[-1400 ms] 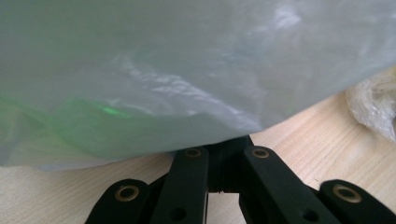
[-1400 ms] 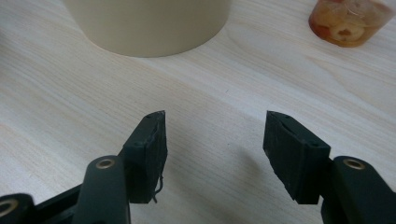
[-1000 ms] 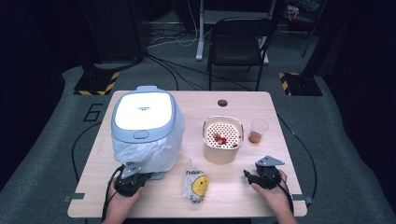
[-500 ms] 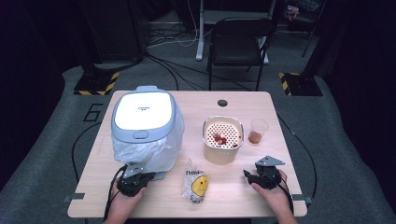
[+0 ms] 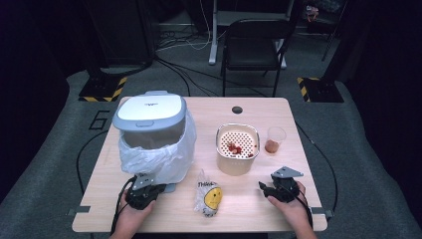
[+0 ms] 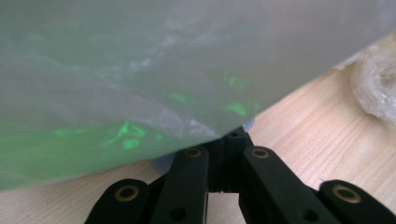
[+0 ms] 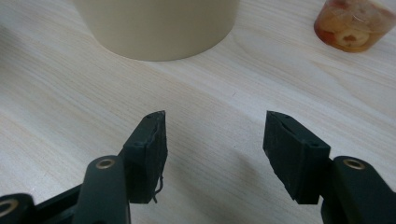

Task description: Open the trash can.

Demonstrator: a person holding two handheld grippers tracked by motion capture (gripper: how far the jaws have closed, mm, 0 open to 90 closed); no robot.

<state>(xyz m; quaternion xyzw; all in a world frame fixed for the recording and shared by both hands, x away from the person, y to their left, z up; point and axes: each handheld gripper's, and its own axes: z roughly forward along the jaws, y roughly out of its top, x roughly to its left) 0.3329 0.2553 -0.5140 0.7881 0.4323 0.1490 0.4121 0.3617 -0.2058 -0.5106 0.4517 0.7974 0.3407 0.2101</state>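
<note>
Nothing has shifted since the earlier frames: both hands rest at the near edge of the wooden table (image 5: 149,219) exactly where they were, and every object sits as before. At the left, the left gripper (image 5: 149,190) lies low on the tabletop with its jaws pressed fully together, their tips tucked under the hanging fold of the clear plastic liner (image 6: 140,74); whether the film is pinched between them cannot be told. That liner drapes out from under the grey-rimmed white lid (image 5: 150,110) of the waste bin (image 5: 154,149), which stands on the left half of the table and blocks the way straight ahead of that gripper. Just beside it toward the middle lies a small crumpled clear bag (image 5: 209,195) printed with a yellow smiley face, its edge showing as a crinkled lump (image 6: 376,88) in the left gripper view. On the other side, the right gripper (image 5: 268,189) sits with its jaws about half apart and nothing between them, bare wood showing in the gap (image 7: 212,140). Ahead of it stands a cream round pot (image 5: 238,148) fitted with a perforated strainer insert holding a few red pieces, and just right of that a clear plastic cup (image 5: 274,140) with a shallow layer of reddish, pulpy contents at its bottom.
</note>
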